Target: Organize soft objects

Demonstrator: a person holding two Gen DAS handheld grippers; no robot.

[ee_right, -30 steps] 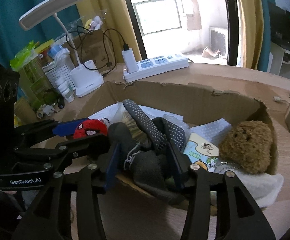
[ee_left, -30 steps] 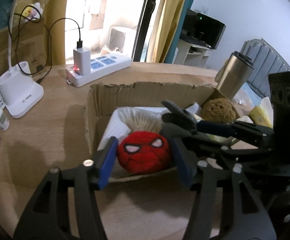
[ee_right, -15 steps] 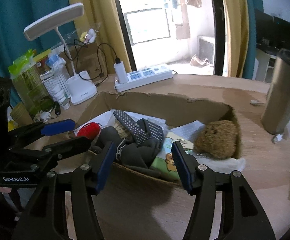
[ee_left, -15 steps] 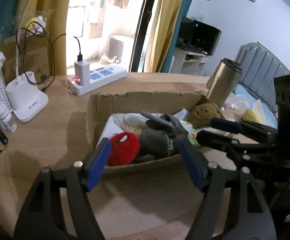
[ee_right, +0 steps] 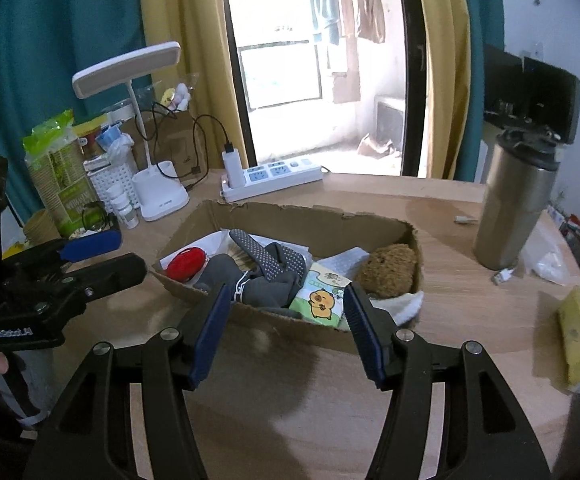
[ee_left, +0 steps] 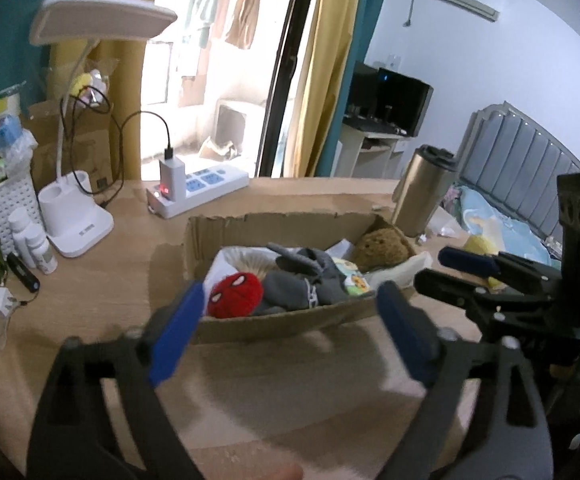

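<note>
Both of your claws stand wide apart and hold nothing: the left claw and the right claw hang over bare wooden counter just short of the shallow torn-edged cardboard box. The soft things lie packed inside it: a round red plush ball with a spider-mask face at the left end, a heap of grey dotted fabric gloves in the middle, a flat green packet printed with a yellow cartoon animal beside them, and a brown fuzzy plush toy at the right end. A white towel spills over the near right corner. In my judgement the chief risk is the box wall: it is low, ragged and light, so a claw finger catching the near rim would drag or tip the whole box. The gloves overlap the packet and the red ball, so lifting one may pull its neighbours out. On the right, a tall steel tumbler stands near the box end and could be knocked over. A yellow sponge lies near the counter's right edge. The open room is the counter strip in front of the box.
</note>
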